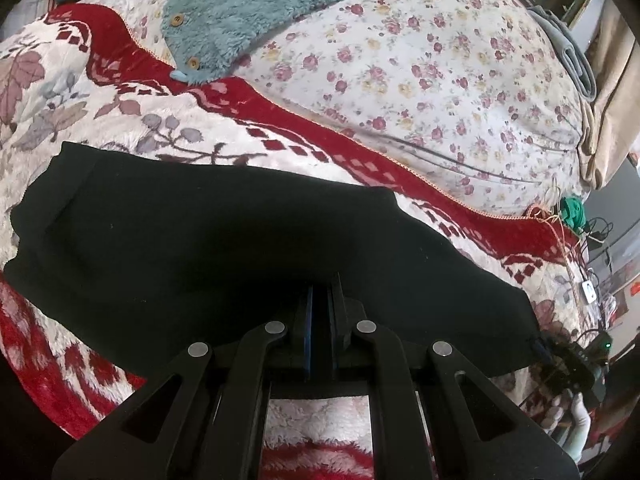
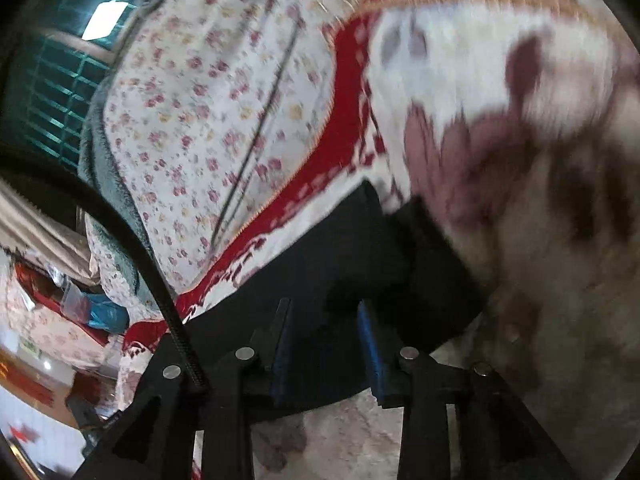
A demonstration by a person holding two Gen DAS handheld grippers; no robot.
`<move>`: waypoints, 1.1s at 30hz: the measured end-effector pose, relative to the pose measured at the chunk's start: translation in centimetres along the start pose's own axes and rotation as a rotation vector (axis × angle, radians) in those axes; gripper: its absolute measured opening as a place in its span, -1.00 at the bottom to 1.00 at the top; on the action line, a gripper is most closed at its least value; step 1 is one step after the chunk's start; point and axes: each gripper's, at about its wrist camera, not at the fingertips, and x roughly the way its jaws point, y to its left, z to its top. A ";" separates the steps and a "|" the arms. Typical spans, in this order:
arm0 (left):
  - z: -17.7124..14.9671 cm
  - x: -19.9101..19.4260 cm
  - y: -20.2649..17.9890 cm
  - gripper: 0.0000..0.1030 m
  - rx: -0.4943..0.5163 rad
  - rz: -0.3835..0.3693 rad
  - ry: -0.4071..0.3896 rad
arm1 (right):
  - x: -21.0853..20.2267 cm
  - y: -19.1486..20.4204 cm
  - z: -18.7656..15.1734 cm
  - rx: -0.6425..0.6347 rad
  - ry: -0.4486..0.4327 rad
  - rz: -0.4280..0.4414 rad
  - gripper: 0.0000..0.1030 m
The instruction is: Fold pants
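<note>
Black pants [image 1: 180,240] lie in a folded band across a plush red and white blanket [image 1: 120,128] on a bed. My left gripper [image 1: 323,284] is shut on the near edge of the pants, with the cloth pinched between its blue pads. In the blurred right wrist view the black pants [image 2: 360,248] run under and between the fingers of my right gripper [image 2: 324,306]. Its jaws stand apart, and its blue pads [image 2: 372,344] sit clear of the cloth on both sides. The far end of the pants is hidden behind a fold of blanket [image 2: 520,160].
A teal fleece garment with wooden buttons [image 1: 248,12] lies at the back on a floral sheet [image 1: 420,80]. Cables and small devices [image 1: 576,352] crowd the bed's right edge. A black cable [image 2: 132,240] arcs past my right gripper on the left. A gridded window [image 2: 60,92] is behind.
</note>
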 end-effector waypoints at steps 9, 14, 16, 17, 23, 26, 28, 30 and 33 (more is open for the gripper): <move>0.5 0.6 0.3 -0.90 -0.040 -0.011 0.012 | 2.3 -1.2 0.4 0.081 -0.063 0.087 -0.91; 0.6 -0.9 -0.2 -0.90 -0.021 -0.040 -0.009 | -0.7 1.1 0.2 -0.027 -0.120 0.116 -0.92; 0.4 -2.1 -0.6 -0.90 0.007 -0.045 -0.036 | -2.0 1.6 0.1 -0.053 -0.133 0.120 -0.92; 0.3 -2.5 -0.8 -0.90 0.016 -0.048 -0.043 | -2.8 1.6 0.0 -0.059 -0.142 0.120 -0.92; -1.6 -3.6 -0.7 -0.90 0.045 -0.063 -0.027 | -4.4 0.0 -0.1 -0.031 -0.153 0.065 -0.92; -2.8 -2.6 0.0 -0.90 0.042 -0.040 0.005 | -3.3 -0.6 -0.5 -0.048 -0.118 -0.031 -0.92; -3.2 -1.8 1.0 -0.90 0.007 -0.042 0.034 | -1.8 0.1 -0.6 -0.132 -0.069 -0.164 -0.92; -3.4 -1.8 2.0 -0.90 -0.027 -0.040 0.025 | -0.8 0.7 -0.9 -0.176 -0.040 -0.241 -0.87; -3.0 -2.9 3.5 -0.90 -0.063 -0.048 0.000 | -1.5 1.1 -0.9 -0.182 -0.066 -0.266 -0.64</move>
